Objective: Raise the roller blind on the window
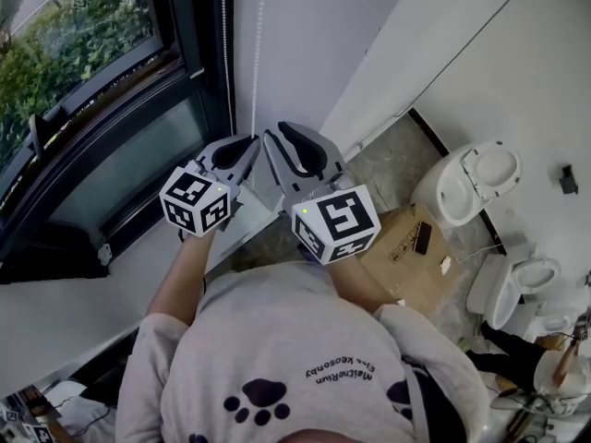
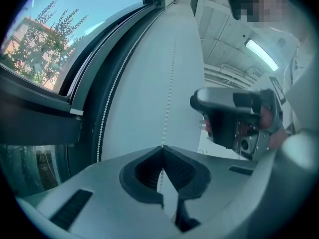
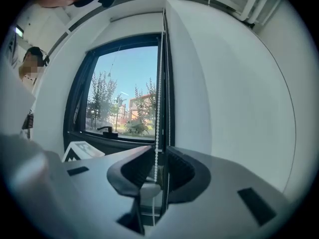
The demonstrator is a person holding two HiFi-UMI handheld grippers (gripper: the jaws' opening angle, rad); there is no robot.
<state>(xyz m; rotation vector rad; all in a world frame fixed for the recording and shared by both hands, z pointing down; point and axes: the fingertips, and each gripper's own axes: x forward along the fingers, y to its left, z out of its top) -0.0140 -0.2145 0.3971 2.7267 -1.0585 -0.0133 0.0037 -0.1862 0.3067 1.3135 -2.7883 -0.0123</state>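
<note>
A white bead chain (image 1: 258, 53) hangs down the white wall beside the dark window frame (image 1: 199, 63), and a second strand (image 1: 224, 44) lies closer to the frame. My left gripper (image 1: 247, 148) is shut on the wall-side strand; in the left gripper view the chain (image 2: 172, 68) runs straight into the closed tips (image 2: 162, 147). My right gripper (image 1: 294, 141) is just to the right of it, open. In the right gripper view the chain (image 3: 157, 108) hangs between its spread jaws (image 3: 159, 151) without touching the pads. The window (image 3: 124, 98) shows trees and sky.
The window sill (image 1: 92, 275) runs below the glass at left. On the floor far below stand a cardboard box (image 1: 411, 247) and two white toilets (image 1: 466, 178) (image 1: 517, 280). The right gripper's body (image 2: 234, 118) fills the right of the left gripper view.
</note>
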